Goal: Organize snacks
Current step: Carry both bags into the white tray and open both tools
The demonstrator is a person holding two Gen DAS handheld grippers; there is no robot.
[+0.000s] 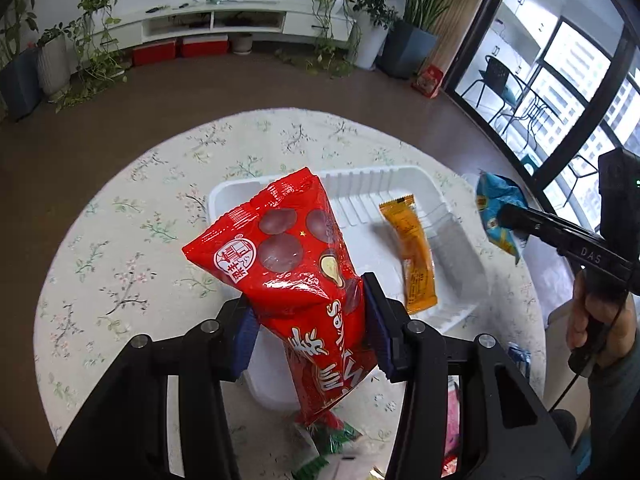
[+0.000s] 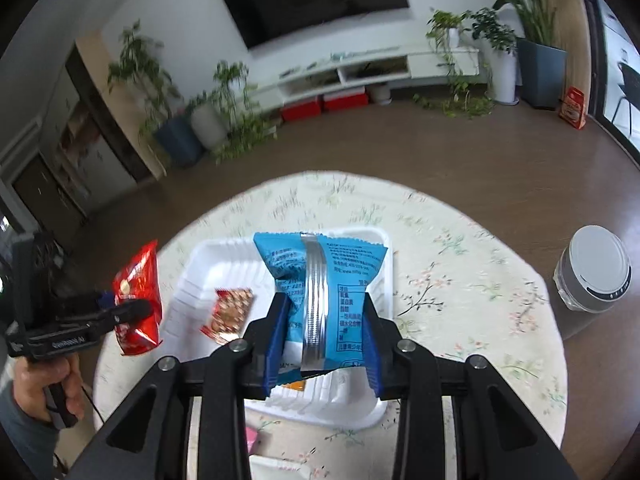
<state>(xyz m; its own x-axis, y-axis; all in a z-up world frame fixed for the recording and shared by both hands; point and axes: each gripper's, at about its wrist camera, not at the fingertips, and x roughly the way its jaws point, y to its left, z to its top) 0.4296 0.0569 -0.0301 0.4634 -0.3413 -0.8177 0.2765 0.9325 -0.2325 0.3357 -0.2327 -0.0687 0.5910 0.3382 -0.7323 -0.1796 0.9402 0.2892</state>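
Note:
My left gripper is shut on a red snack bag and holds it above the near left part of the white tray. An orange snack bar lies in the tray. My right gripper is shut on a blue snack packet and holds it above the white tray. The blue packet also shows at the right of the left wrist view, and the red bag at the left of the right wrist view. A small red-brown packet lies in the tray.
The tray sits on a round table with a floral cloth. A white-lidded jar stands at the table's right edge. More packets, green and pink, lie at the near edge. Plants and a TV cabinet stand beyond.

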